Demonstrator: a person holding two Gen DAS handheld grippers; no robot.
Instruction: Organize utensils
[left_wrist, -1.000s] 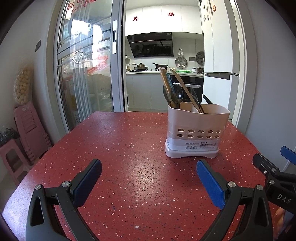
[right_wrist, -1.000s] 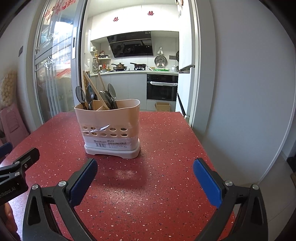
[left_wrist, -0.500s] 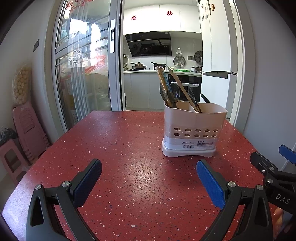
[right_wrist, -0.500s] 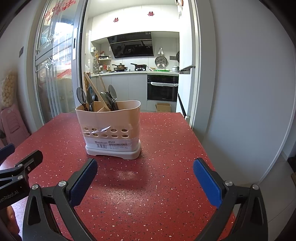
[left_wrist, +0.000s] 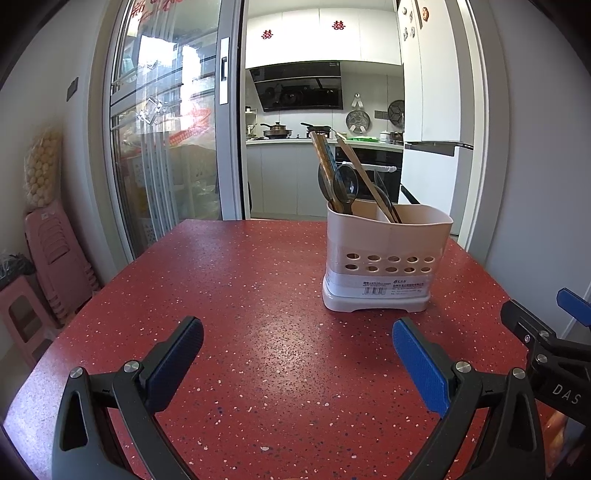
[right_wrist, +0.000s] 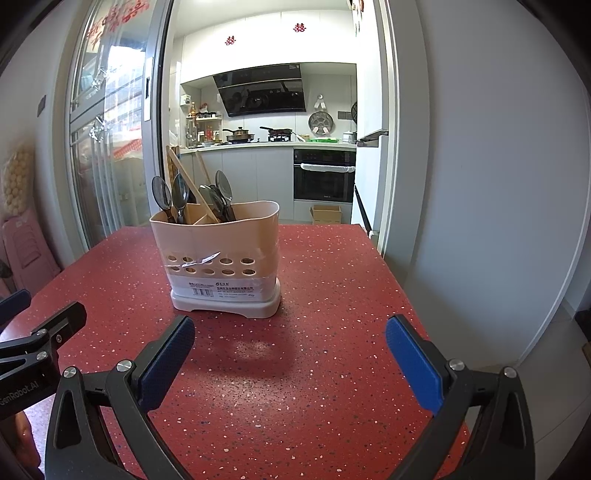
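A beige utensil holder (left_wrist: 384, 254) with round holes stands upright on the red speckled table (left_wrist: 240, 295); it also shows in the right wrist view (right_wrist: 221, 254). Dark spoons (right_wrist: 177, 195) and wooden chopsticks (left_wrist: 354, 170) stick up out of it. My left gripper (left_wrist: 295, 350) is open and empty, low over the table, short of the holder and to its left. My right gripper (right_wrist: 290, 350) is open and empty, just in front of the holder. Each gripper shows at the edge of the other's view.
The table's right edge (right_wrist: 406, 295) runs beside a white wall. Pink stacked stools (left_wrist: 48, 258) stand to the left. A glass sliding door (left_wrist: 166, 147) and a kitchen with an oven (right_wrist: 325, 177) lie behind the table.
Both views have tilted up slightly, so the holder sits a little lower in the frames. Both grippers stay open and empty.
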